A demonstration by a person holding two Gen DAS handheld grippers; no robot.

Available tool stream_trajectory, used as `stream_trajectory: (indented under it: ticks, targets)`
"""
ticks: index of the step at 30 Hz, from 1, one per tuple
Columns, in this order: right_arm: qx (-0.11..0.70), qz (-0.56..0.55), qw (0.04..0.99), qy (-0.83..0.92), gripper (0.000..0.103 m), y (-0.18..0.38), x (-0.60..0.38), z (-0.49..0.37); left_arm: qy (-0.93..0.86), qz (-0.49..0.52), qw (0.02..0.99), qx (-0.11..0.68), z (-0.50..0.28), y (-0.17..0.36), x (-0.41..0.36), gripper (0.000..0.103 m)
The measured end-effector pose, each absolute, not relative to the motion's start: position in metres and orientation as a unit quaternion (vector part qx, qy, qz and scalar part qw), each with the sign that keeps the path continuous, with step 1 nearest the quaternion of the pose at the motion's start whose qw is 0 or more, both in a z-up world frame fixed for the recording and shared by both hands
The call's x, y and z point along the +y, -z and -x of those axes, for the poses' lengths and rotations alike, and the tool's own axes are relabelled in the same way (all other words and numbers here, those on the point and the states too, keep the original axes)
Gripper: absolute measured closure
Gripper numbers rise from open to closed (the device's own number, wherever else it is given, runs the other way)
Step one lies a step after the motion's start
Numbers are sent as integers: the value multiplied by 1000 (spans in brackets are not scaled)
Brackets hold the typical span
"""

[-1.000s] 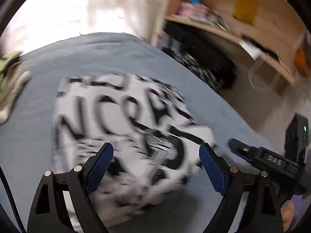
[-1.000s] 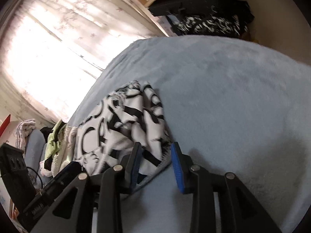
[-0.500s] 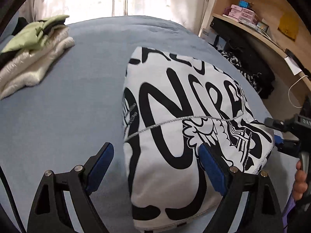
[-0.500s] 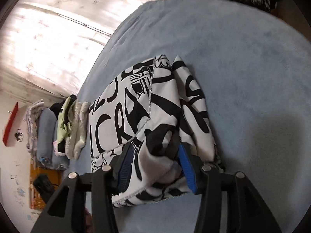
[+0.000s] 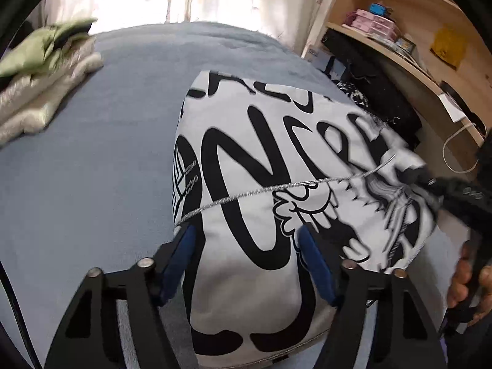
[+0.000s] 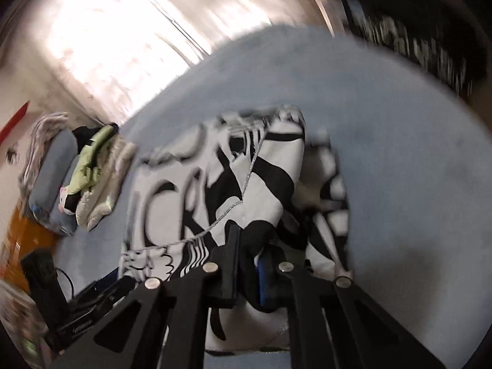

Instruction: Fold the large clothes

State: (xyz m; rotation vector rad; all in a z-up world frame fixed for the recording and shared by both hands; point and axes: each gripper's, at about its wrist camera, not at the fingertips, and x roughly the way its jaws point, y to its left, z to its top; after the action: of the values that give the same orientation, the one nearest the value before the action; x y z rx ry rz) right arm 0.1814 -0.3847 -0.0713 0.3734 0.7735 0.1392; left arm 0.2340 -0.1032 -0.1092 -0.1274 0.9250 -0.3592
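Note:
A white garment with bold black lettering (image 5: 261, 141) lies folded on the blue bed cover (image 5: 92, 184). My left gripper (image 5: 249, 258) hovers over its near end. Its jaws are closing, with a wide fold of the cloth between the blue pads, the left pad at the garment's left edge. My right gripper (image 6: 247, 264) is shut on a bunched edge of the garment (image 6: 196, 184) and holds that side raised. In the left wrist view the right gripper (image 5: 412, 173) shows at the garment's right corner, blurred, with a hand (image 5: 470, 283) below it.
A pile of folded pale and green clothes (image 5: 40, 77) sits at the bed's far left, also seen in the right wrist view (image 6: 95, 172). A wooden shelf (image 5: 399, 46) and dark clothes (image 5: 384, 98) stand beyond the bed's right edge. A curtained window is behind.
The right gripper has shut on the garment's edge, rolled and lifted it. The left gripper came down over the garment's near end and its jaws have narrowed around the cloth.

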Motion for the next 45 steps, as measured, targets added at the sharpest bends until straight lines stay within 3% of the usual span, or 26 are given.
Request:
stream_trajectory:
  ticks: [4,10,15,20,24,27,29,36,41,45]
  targets:
    - [363,-148,919,-36,95,69,-387,-177,173,34,886,428,-230,105,-120,46]
    - [426,-185,885,-13,94,145,-407,-203,138,-43,893,426,-232,133,-148,48]
    - [432,-171,886,-2,93,140,-403,-208,137,-28,895,424,-233,129,-144,47]
    - [443,-175,879,8,81,115,-405,-202,161,10,884,439,-239,112,-126,46]
    - [398,-177,900,8,70,83,-400,-194,148,60,896,415,-253,91,-100,46]
    - [382,-178,907,-16,70,69,-385,-206,125,78,893,425,-276,89,-96,50]
    - [381,-176,907,-29,70,67,-371,-222,122,88,890,430,-294,91,-98,61]
    - [390,-114,913,-47,70,84,-317,-288,114,36,898,423,-330,104,-138,61]
    - [414,-44,909,16,70,117,-330,-312,100,29,898,428,-350,118,-145,58]
    - [407,-73,910,13,74,132,-354,-312,94,18,894,437,-358,135,-150,54]
